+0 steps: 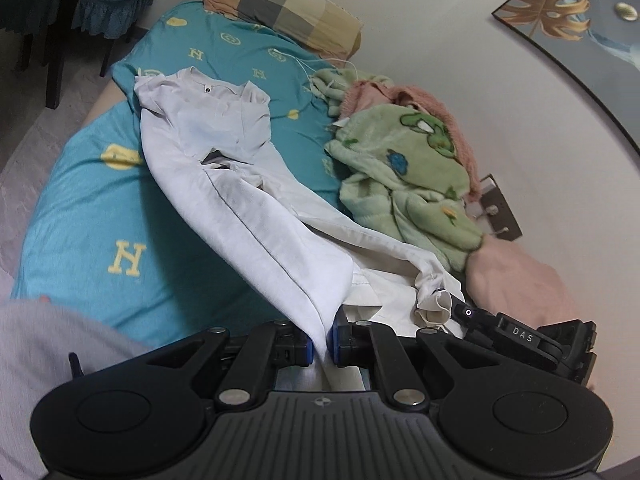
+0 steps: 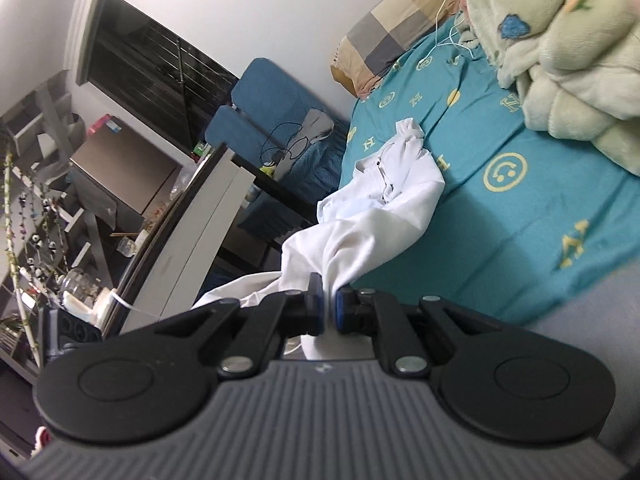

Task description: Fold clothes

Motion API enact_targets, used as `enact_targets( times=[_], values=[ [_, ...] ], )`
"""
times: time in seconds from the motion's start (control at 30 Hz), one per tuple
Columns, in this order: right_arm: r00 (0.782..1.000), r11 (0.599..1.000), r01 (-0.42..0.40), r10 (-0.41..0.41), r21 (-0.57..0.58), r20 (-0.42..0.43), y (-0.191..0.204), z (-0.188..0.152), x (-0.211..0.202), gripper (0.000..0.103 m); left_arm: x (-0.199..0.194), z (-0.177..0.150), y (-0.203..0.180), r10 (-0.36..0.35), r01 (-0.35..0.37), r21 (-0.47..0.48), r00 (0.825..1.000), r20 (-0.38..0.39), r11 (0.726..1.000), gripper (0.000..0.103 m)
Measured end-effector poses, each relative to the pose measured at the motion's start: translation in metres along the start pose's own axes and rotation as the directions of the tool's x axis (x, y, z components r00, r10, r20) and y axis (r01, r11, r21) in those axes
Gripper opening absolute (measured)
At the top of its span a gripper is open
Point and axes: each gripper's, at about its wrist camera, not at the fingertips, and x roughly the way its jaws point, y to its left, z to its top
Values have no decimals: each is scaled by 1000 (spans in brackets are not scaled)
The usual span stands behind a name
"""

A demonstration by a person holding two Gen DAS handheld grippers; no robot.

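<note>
Black ribbed plastic with blue pads forms the left gripper [image 1: 319,342], whose jaws are clamped on a fold of the white thin cotton garment [image 1: 224,168]. One such garment shows: soft, creased, with a dark seam line and a buttoned waistband, its far end lying on the teal bed sheet printed with yellow letters and smiley faces [image 1: 92,220], its near end lifted. The right gripper [image 2: 329,308] of the same build is pinched shut on another bunch of that cloth. One checked beige-and-grey pillow [image 1: 288,4] sits at the head. A fluffy green cartoon-print blanket [image 1: 404,176] and a pink fleece [image 1: 520,280] crowd the wall side, just beside the garment. Thin white cable [image 1: 320,65] trails nearby.
</note>
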Motion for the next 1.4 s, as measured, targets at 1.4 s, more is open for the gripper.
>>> enact_targets(
  times=[1.4],
  values=[
    [938,948,266,-296,-173,-182,-99,103,305,10,261,182,163,361,-349,-117,926,107,930,11]
  ],
)
